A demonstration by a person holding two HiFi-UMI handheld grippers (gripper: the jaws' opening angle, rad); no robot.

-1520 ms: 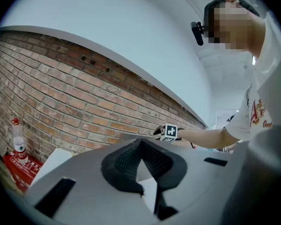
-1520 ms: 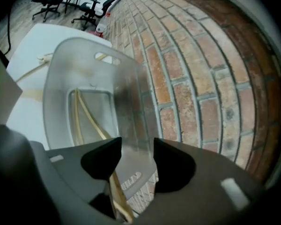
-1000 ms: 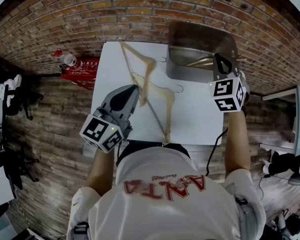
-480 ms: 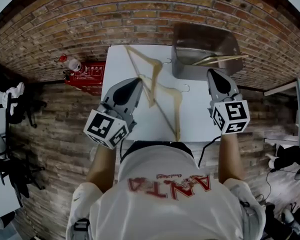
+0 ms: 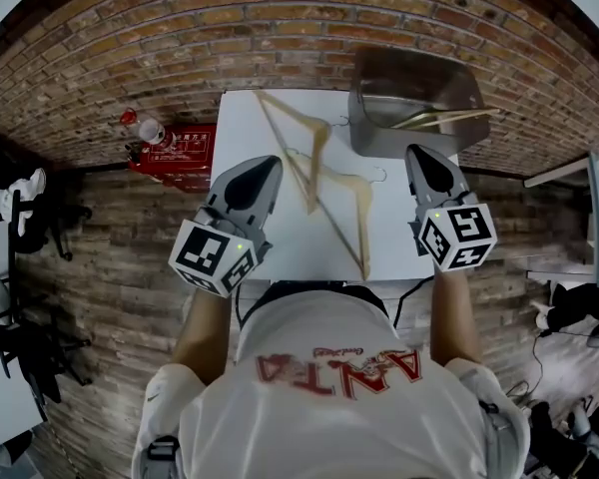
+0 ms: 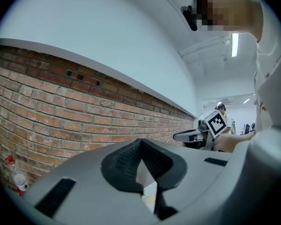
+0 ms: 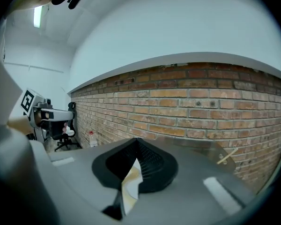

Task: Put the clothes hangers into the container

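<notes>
The right gripper (image 5: 419, 155) has come away from the metal container (image 5: 409, 68) at the far right of the white counter (image 5: 238, 138). A second ago it was right over the container's near rim; now it sits back toward the person's side of the counter, pointing roughly at the container. Its fingers (image 7: 154, 161) are pressed together with nothing between them. One wooden hanger (image 5: 439, 119) lies inside the container, its end poking out over the right rim, so that one looks delivered. The left gripper (image 5: 264, 165) has only drifted a little and hovers at the near left of the counter. Its fingers (image 6: 122, 161) also meet at the tips and are empty. Two hangers are left on the counter, lying crossed over each other between the two grippers. One (image 5: 317, 163) is nearer the far edge with its hook close to the container. The other (image 5: 362, 218) runs down toward the near edge, just beside the right gripper. I'd say the job is about a third done, and the next pickup looks likeliest to be that nearer hanger.
</notes>
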